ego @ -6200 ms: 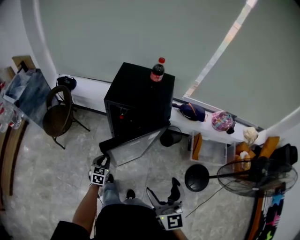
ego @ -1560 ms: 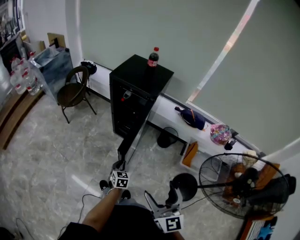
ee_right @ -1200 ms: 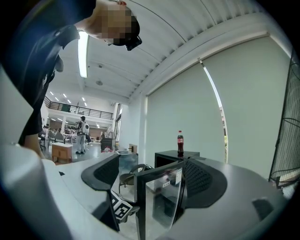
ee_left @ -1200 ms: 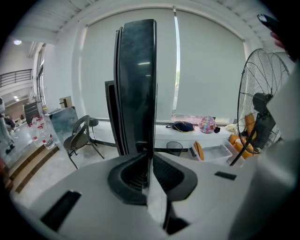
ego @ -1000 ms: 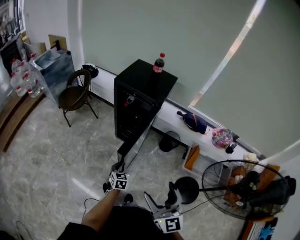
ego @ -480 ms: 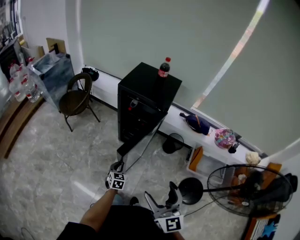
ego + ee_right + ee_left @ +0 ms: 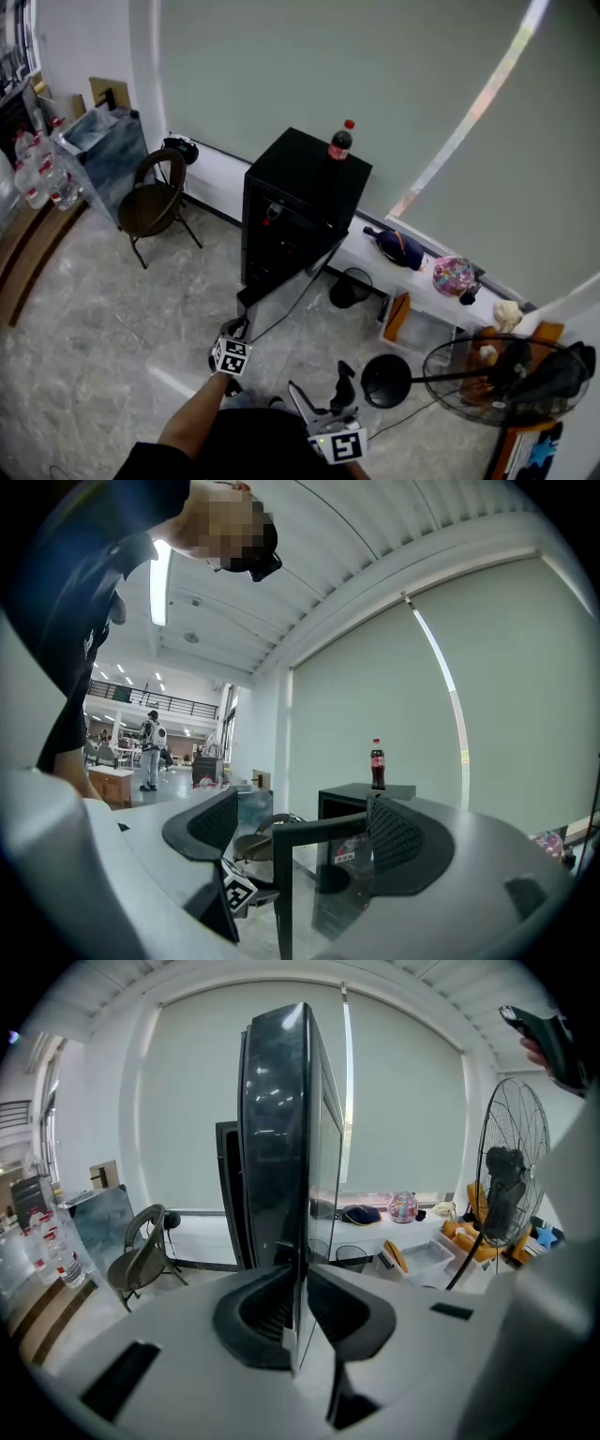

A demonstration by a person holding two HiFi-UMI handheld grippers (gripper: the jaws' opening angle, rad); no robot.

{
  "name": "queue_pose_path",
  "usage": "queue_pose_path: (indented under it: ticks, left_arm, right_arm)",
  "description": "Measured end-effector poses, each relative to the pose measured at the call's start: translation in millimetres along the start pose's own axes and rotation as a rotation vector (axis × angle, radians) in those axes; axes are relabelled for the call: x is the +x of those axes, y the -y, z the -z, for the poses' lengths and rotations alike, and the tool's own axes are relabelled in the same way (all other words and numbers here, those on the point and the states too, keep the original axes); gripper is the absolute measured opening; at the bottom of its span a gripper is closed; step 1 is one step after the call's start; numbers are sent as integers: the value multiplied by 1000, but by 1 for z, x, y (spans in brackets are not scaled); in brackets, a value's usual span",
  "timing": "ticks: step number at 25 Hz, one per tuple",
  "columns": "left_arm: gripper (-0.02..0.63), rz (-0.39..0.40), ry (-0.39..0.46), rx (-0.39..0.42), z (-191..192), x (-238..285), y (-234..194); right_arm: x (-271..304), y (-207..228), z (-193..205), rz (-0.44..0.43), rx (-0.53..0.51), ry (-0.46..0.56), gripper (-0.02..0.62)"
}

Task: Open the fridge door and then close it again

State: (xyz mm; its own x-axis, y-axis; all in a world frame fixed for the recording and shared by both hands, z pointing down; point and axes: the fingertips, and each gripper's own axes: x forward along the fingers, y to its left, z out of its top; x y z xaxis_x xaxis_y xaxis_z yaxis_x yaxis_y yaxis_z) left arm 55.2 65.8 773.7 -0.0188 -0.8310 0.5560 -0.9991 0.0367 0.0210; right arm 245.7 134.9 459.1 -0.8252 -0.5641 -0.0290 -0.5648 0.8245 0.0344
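A black fridge stands against the wall with a cola bottle on top. Its glass door hangs open towards me. My left gripper is shut on the door's free edge, which runs up between the jaws in the left gripper view, where the gripper pinches it. My right gripper hangs open and empty near my body, away from the door. In the right gripper view the gripper frames the fridge and bottle.
A brown chair stands left of the fridge, with a grey crate beyond it. A floor fan stands to the right. A low white bench holds bags, with a black bin in front of it.
My left gripper has kept its hold on the door's edge and now stands a little nearer the fridge front. The fridge sits further right in the head view. The right gripper stays open.
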Motion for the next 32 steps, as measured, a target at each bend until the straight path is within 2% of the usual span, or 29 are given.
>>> queue_pose_path:
  ticks: [11, 18, 32]
  left_arm:
    - [49, 46, 15, 19, -12, 13, -42]
    - [51, 66, 2, 27, -17, 20, -58]
    - [60, 45, -10, 13, -34, 48, -105]
  right_arm:
    - [21, -27, 8, 43, 3, -22, 440]
    - [42, -29, 5, 60, 2, -28, 440]
    - [106, -8, 1, 13, -1, -28, 439]
